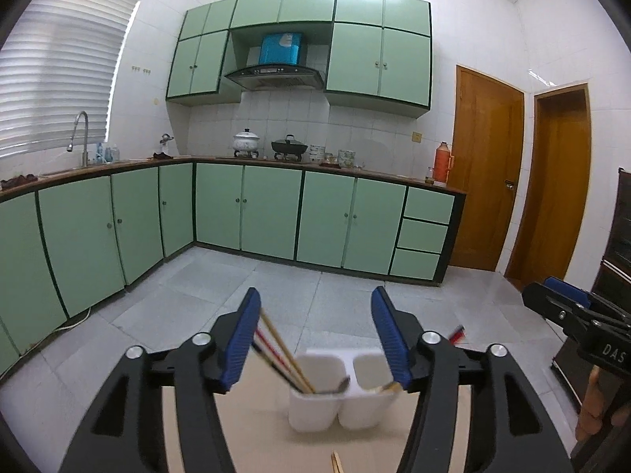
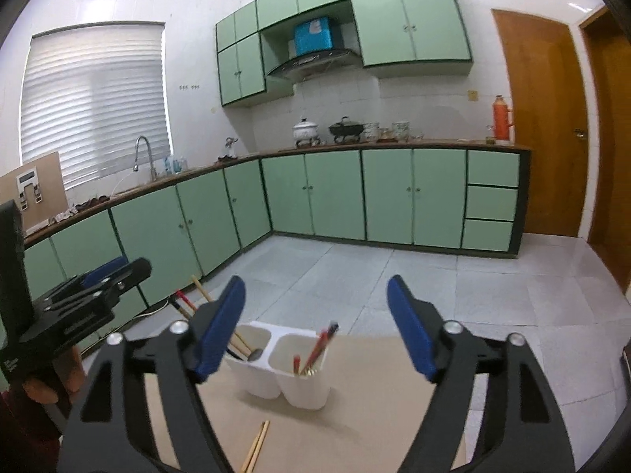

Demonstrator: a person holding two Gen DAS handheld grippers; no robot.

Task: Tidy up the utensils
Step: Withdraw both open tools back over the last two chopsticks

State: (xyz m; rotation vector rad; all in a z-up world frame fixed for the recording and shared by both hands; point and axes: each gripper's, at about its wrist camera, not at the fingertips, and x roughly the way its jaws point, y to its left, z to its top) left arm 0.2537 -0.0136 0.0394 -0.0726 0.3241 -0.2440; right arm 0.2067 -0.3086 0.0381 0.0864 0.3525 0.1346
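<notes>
Currently, scene status as follows.

Left gripper: jaws stand well apart, blue pads facing each other, nothing clamped between them. It hovers above the near side of the table, pointing slightly downward over the holder.

Right gripper: jaws stand well apart, nothing pressed between the pads. It hangs over the same table just beside the left unit; each gripper shows at the edge of the other's view.

Utensil holder: white, two compartments side by side, upright on the table, below and between the open jaws in both views.

Left compartment contents: several chopsticks, wooden and red-and-black, leaning out toward the left, tips down in the compartment; a metal spoon rests against the dividing rim.

Right compartment contents: red chopsticks leaning toward the right, with one short red item beside them. Motion blur prevents finer identification.

Loose chopsticks: a wooden pair lies flat on the table, near the holder on its near side, apart from it.

Table: light tan surface; carries the holder and the loose pair.

Hands: a person's hand grips the handle of the left unit, visible at the left edge of the right wrist view; fingers on the right unit's handle appear at the right edge of the left wrist view.

Background: green kitchen cabinets, counter with pots, a sink faucet, two wooden doors, tiled floor.
</notes>
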